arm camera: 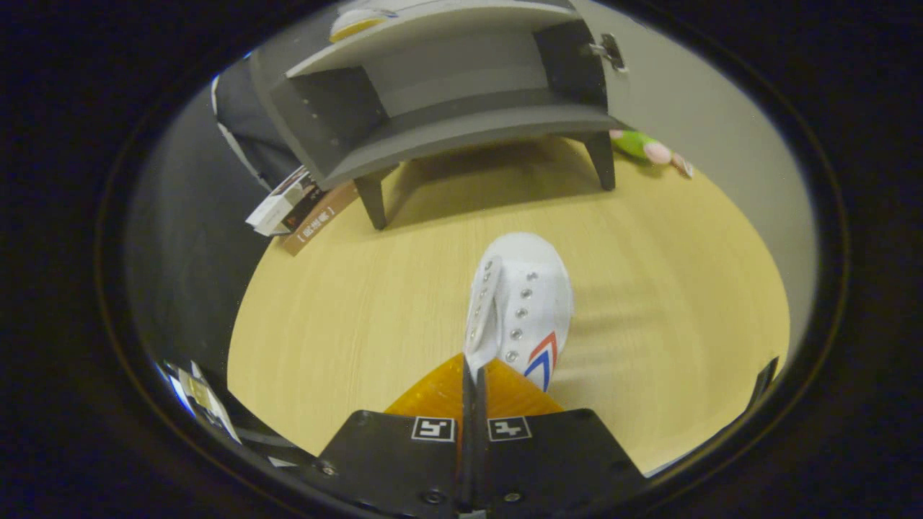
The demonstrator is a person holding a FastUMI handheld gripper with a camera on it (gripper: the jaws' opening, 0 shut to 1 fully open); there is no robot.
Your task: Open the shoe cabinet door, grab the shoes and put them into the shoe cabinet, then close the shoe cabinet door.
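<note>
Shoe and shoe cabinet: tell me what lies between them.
Gripper view: bare wooden floor separates the white shoe, pinched in the shut claw, from the open shoe cabinet.

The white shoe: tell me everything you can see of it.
The white shoe is a canvas-looking sneaker with metal eyelets, no laces seen, and a red and blue chevron on its side. Its toe points toward the open grey shoe cabinet. The hand-held gripper is shut on its collar edge, orange fingers pressing both sides. It appears lifted over the wooden floor.
</note>
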